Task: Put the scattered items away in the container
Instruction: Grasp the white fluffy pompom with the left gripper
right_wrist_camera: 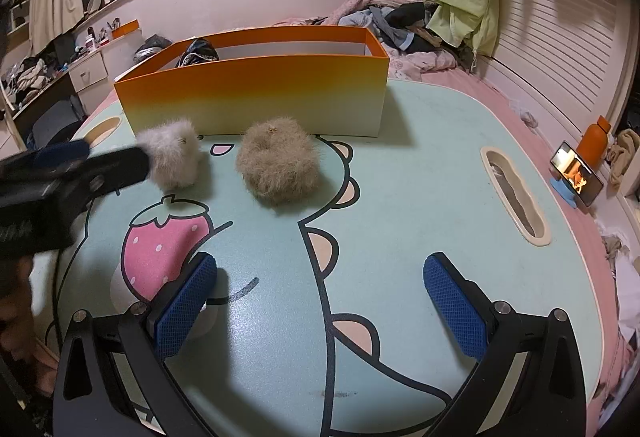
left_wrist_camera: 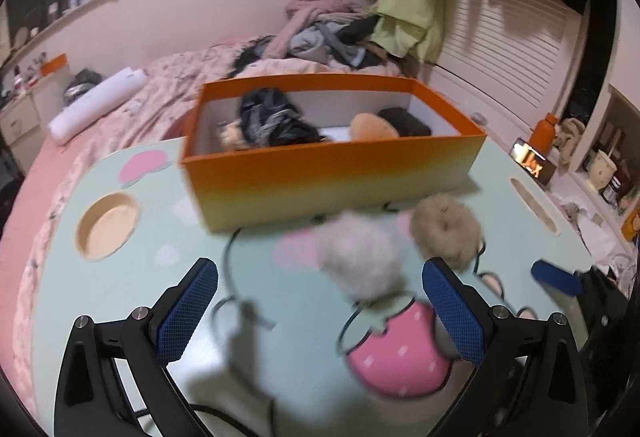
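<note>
An orange box [left_wrist_camera: 320,173] stands at the table's far side with black fabric [left_wrist_camera: 272,121] and a tan fluffy piece [left_wrist_camera: 372,125] inside. In front of it lie a pale fluffy ball [left_wrist_camera: 360,261] and a tan fluffy ball [left_wrist_camera: 444,233]. My left gripper [left_wrist_camera: 320,301] is open just above the table, the pale ball just ahead between its fingers. In the right wrist view the box [right_wrist_camera: 256,97], pale ball [right_wrist_camera: 176,157] and tan ball [right_wrist_camera: 280,161] show again; the left gripper [right_wrist_camera: 114,153] reaches the pale ball's left side. My right gripper [right_wrist_camera: 320,301] is open and holds nothing, well short of the tan ball.
The table [right_wrist_camera: 400,165] has a cartoon print, a round cup hole [left_wrist_camera: 108,225] at the left and a slot [right_wrist_camera: 514,193] at the right. A phone on a stand [right_wrist_camera: 576,173] and an orange bottle [right_wrist_camera: 596,137] sit beyond its right edge. A clothes pile [left_wrist_camera: 328,33] lies on the bed behind.
</note>
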A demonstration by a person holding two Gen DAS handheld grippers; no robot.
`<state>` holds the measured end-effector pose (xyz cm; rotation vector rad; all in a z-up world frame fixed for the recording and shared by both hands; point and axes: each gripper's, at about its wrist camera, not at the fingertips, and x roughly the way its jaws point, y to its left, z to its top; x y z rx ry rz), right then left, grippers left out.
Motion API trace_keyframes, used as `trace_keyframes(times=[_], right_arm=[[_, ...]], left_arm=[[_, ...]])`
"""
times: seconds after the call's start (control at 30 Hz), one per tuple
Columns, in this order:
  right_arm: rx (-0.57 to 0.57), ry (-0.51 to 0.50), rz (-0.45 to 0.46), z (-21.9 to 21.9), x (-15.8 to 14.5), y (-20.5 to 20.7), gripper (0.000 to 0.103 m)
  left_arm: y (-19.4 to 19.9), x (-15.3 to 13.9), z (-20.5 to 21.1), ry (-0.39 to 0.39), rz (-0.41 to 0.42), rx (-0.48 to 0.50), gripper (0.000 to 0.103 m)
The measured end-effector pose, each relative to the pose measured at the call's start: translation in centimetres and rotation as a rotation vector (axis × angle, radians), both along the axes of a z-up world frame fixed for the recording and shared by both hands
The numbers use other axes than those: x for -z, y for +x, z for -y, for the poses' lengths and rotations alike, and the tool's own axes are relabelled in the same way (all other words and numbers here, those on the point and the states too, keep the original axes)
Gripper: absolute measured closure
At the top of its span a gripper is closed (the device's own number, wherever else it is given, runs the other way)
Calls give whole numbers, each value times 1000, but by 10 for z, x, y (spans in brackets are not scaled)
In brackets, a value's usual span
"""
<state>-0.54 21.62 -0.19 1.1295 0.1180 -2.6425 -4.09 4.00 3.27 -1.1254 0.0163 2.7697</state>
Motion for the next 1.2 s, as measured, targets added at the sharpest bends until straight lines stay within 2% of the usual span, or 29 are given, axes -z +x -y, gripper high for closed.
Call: trace_keyframes(times=[0.03, 0.1, 0.13, 0.17, 0.2, 0.23, 0.33, 0.53, 0.67, 0.8, 0.9, 0.97, 1.0, 1.03, 1.07, 1.1, 1.2], right_arm=[[0, 0, 0, 0, 0, 0, 0], [0, -1, -1, 1, 0, 0, 0], [0, -1, -1, 0, 0, 0, 0], [0, -1, -1, 0, 0, 0, 0], [0, 0, 0, 0, 0, 0, 0], [0, -1, -2, 0, 0, 0, 0], [0, -1, -2, 1, -1, 0, 0], [0, -1, -2, 0, -1, 0, 0], [0, -1, -2, 0, 0, 0, 0], [-1, -1, -2, -1, 0, 0, 0], [0, -2, -2, -1, 0, 0, 0], [-1, -1, -2, -1, 0, 0, 0], [-1, -1, -4, -1, 0, 1, 0], [-1, -1, -3, -1, -1, 0, 0], [-1, -2, -3, -1, -1, 0, 0], [-1, -1, -3, -1, -1, 0, 0], [-1, -1, -4, -1, -1, 0, 0]], left_arm=[[-5, 0, -5, -8, 1, 6, 2], [-14, 2, -13, -22, 3, 22, 13], [-19, 4, -16, -25, 15, 31, 31], [-22, 6, -17, -14, 41, 39, 62], [-25, 10, -17, 14, 70, 54, 73], [-25, 12, -18, 29, 77, 63, 79], [-10, 10, -18, 53, 40, 106, 80], [31, -2, -2, 66, -16, 115, 80], [59, 9, 10, 51, -24, 81, 80], [65, 19, 16, 40, -19, 64, 80], [61, 23, 17, 21, -5, 30, 73], [62, 26, 16, 1, -15, 21, 59], [62, 26, 15, -5, -17, 22, 59], [62, 26, 14, -8, -18, 23, 60], [63, 26, 15, -2, -23, 26, 77], [63, 26, 16, 8, -23, 35, 83], [65, 27, 18, 31, -28, 42, 82]])
